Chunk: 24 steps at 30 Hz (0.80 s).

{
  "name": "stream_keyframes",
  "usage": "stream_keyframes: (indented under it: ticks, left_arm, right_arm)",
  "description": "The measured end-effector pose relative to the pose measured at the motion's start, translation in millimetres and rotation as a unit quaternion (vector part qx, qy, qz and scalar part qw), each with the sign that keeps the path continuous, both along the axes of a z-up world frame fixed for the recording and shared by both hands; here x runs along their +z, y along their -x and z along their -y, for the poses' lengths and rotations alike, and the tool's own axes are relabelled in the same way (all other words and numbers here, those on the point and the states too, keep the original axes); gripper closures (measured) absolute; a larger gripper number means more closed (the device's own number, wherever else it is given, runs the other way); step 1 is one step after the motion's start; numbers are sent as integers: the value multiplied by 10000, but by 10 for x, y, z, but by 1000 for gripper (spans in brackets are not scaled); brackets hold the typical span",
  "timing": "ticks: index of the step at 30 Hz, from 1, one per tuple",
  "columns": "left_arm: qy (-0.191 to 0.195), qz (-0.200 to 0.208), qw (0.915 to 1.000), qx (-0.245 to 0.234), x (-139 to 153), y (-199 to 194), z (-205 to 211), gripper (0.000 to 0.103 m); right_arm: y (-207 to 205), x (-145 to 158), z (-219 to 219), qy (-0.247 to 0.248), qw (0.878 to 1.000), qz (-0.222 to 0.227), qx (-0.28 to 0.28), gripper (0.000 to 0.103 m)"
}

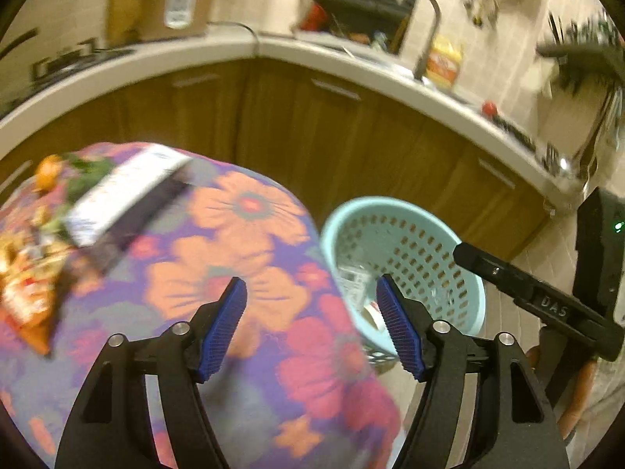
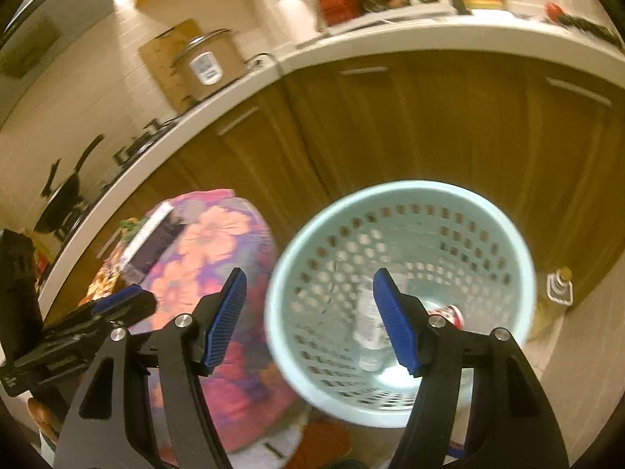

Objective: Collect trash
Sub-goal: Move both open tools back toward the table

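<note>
**Both claws released above the basket and the flowered tabletop**

The left claw (image 1: 311,305) hangs with its blue pads spread wide and nothing between them, over the edge of a round tabletop (image 1: 250,242) covered in a flowered cloth. On the far left of that cloth lie a long white and dark box (image 1: 125,195), an orange snack bag (image 1: 23,293) and some green and orange scraps (image 1: 66,176), all blurred.

Just beside the tabletop, on the floor, stands a pale blue perforated basket (image 1: 461,258). The right claw (image 2: 308,308) is likewise spread wide and holds nothing; it sits above the basket (image 2: 390,195), looking down into it. At the bottom lie a clear plastic bottle (image 2: 369,332) and a red and white can (image 2: 453,314), partly hidden by the right pad.

Each wrist view catches the other claw at its edge. Behind run brown cabinets (image 2: 429,125) under a white counter (image 2: 429,45), with a cooker (image 2: 207,64) on it. A small bottle (image 2: 560,283) stands on the floor beside the basket.
</note>
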<state>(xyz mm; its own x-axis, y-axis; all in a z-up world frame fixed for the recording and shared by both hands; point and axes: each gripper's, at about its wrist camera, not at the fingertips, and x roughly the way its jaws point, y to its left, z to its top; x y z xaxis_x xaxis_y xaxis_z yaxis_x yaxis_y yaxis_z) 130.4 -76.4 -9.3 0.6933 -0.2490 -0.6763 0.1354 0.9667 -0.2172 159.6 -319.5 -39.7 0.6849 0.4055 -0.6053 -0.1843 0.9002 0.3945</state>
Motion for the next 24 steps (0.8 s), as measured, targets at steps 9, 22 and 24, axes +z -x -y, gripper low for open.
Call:
stream_keyframes:
  ticks: [9,22,24]
  left_arm:
    - [63,492,9921,1154,314,641,-1101,34]
    - [-997,471,9536,2803,277,1126,-2784,29]
    - [-1047,454,9474,2989,232,1062,-3023,29]
  right_arm:
    - [86,269,-1085,246,9947,248,968,39]
    - [199,341,-2649,599,9779,285,1982,39]
    - [186,324,-2796,625,9761,264,2065,39]
